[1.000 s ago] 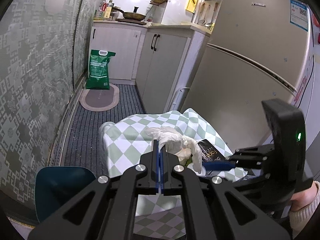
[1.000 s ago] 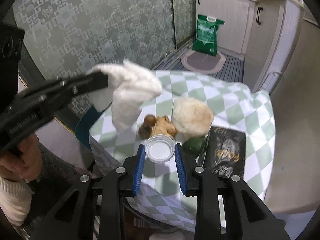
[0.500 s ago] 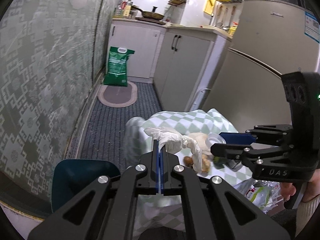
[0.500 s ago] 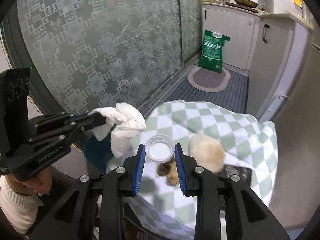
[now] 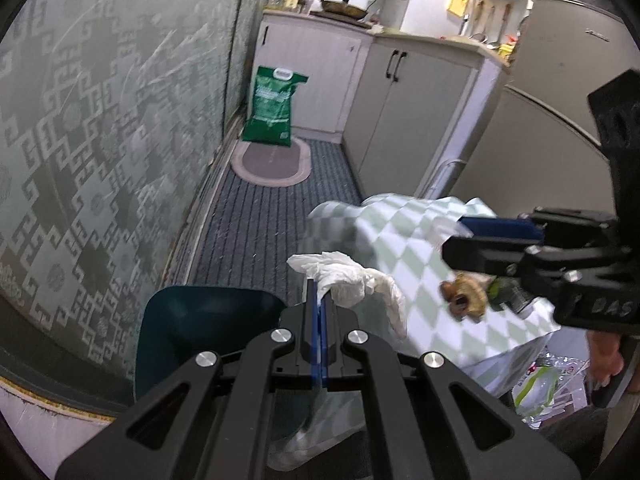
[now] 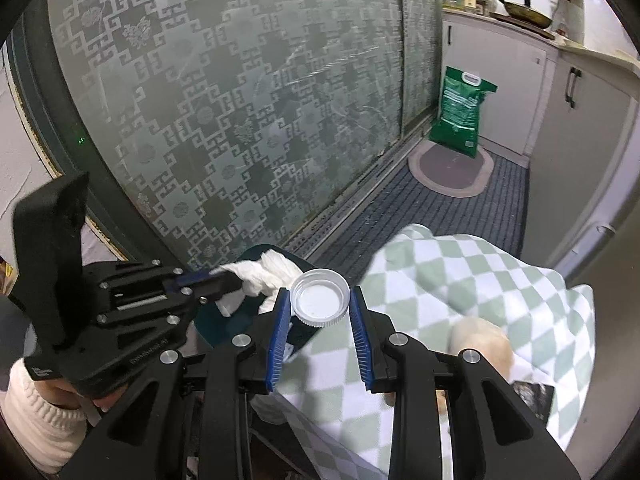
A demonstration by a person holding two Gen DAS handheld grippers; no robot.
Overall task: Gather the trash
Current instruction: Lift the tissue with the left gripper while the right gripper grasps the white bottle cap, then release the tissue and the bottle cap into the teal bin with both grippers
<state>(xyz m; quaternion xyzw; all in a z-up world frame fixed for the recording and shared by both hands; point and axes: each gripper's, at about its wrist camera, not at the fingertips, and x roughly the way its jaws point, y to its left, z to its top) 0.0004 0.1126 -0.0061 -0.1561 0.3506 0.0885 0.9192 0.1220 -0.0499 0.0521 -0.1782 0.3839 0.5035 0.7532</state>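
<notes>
- Two loads are up: left tool (image 5: 318, 300) pinches a crumpled tissue (image 5: 348, 276); right tool (image 6: 318, 320) clamps a white cap (image 6: 320, 298).
- Carrying step; next, release both over the dark bin (image 5: 192, 328).

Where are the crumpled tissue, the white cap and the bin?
crumpled tissue (image 5: 348, 274), left wrist view, its bunched middle.
white cap (image 6: 320, 298), right wrist view, its inner face.
bin (image 5: 192, 320), left wrist view, its inner wall.

In the left wrist view the green-and-white checked tablecloth (image 5: 404, 240) is smeared by motion blur. The black right gripper's body hides part of the brownish crumpled scrap (image 5: 464, 298) and the dark green object (image 5: 505, 293) beside it. In the right wrist view the dark teal plastic bin (image 6: 224, 326) shows only in patches behind both grippers, and the black printed packet (image 6: 534, 398) is partly covered.
</notes>
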